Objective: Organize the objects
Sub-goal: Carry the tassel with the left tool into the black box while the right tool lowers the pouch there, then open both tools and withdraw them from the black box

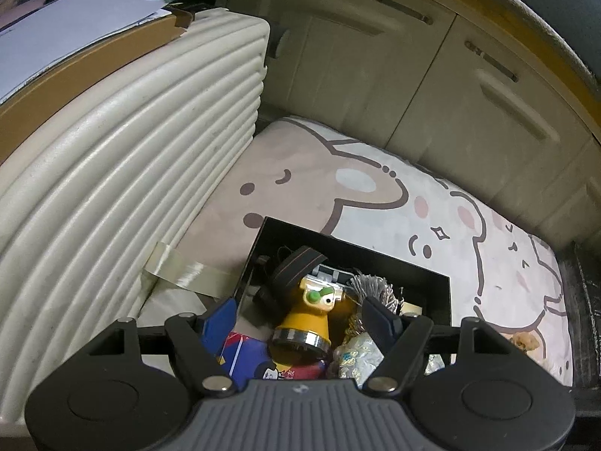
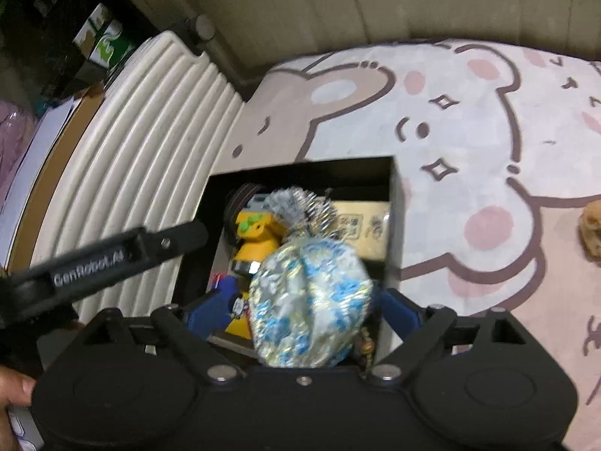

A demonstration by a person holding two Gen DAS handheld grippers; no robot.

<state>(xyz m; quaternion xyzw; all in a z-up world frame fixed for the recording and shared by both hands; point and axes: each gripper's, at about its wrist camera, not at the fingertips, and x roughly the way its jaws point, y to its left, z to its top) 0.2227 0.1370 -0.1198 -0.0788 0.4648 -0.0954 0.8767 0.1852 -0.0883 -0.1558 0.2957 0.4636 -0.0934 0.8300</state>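
Note:
An open black box [image 1: 432,282] [image 2: 396,221] sits on the rug, full of items. A yellow flashlight [image 1: 306,319] [image 2: 259,240] lies in it beside a black elastic strap [image 1: 296,263] and a tan packet [image 2: 362,229]. My left gripper [image 1: 300,314] hangs open over the box; the flashlight lies below, between its blue pads [image 1: 221,317], untouched. My right gripper [image 2: 304,310] is open too. A blurred blue-and-gold brocade pouch [image 2: 310,300] [image 1: 357,357] with a silver tassel [image 2: 300,203] is between its pads, clear of both. The left gripper's black body [image 2: 112,259] crosses the right wrist view.
A cream ribbed suitcase [image 1: 131,158] [image 2: 150,143] stands against the box's left side, with a cardboard box and papers [image 1: 75,34] on top. A roll of clear tape [image 1: 180,267] leans at its foot. The bear-print rug [image 1: 375,195] [image 2: 469,131] spreads right; a brown fuzzy lump [image 2: 591,233] lies there. Cabinets [image 1: 413,75] stand behind.

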